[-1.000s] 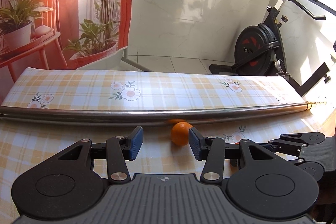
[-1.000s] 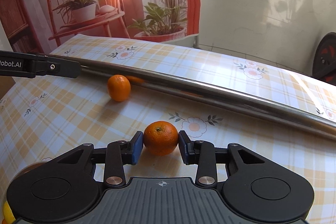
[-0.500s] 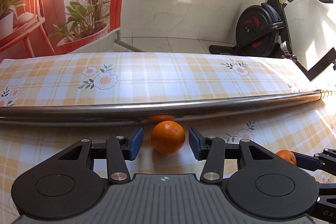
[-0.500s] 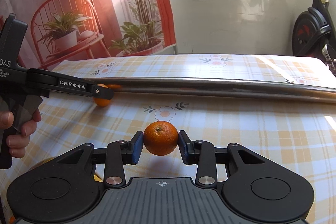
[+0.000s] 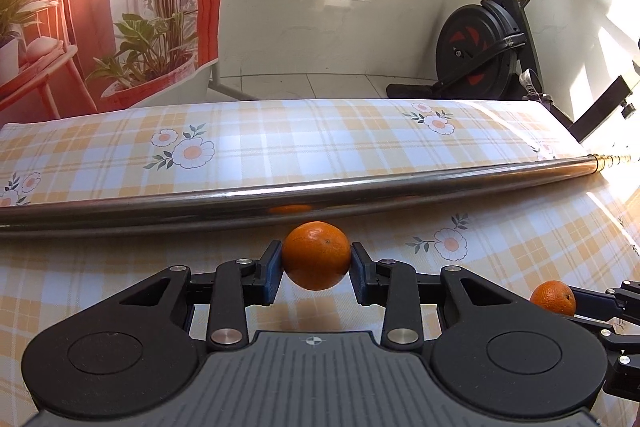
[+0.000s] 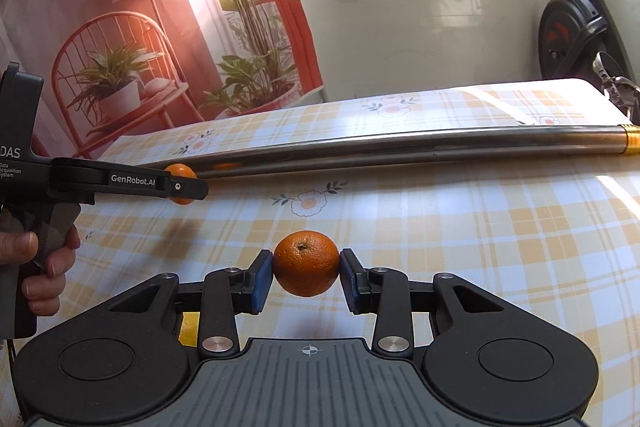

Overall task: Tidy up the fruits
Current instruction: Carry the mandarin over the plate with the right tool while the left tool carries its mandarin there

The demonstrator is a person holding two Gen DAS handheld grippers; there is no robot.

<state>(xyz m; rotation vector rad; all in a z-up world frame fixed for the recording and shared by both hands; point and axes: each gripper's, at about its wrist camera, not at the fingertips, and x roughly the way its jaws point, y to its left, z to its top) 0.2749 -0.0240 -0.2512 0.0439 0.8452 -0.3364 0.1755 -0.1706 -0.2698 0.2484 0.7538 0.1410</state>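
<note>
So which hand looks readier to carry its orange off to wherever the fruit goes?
Right, probably. The right gripper holds its orange over open tablecloth. The left gripper grips an orange too, but close beside the metal pipe.

Table (image 5: 280, 139) w/ orange-and-white plaid cloth, daisy prints. Steel pole (image 5: 360, 189) lies across it left to right, brass tip (image 6: 630, 142) at the right end. Behind: backdrop (image 6: 120, 7) w/ red chair, lamp, potted plants on the left; white marble-look wall (image 5: 340, 7) in the middle; black exercise bike (image 5: 480, 55) w/ red-marked flywheel on the right. Tiled floor beyond the table's far edge.
</note>
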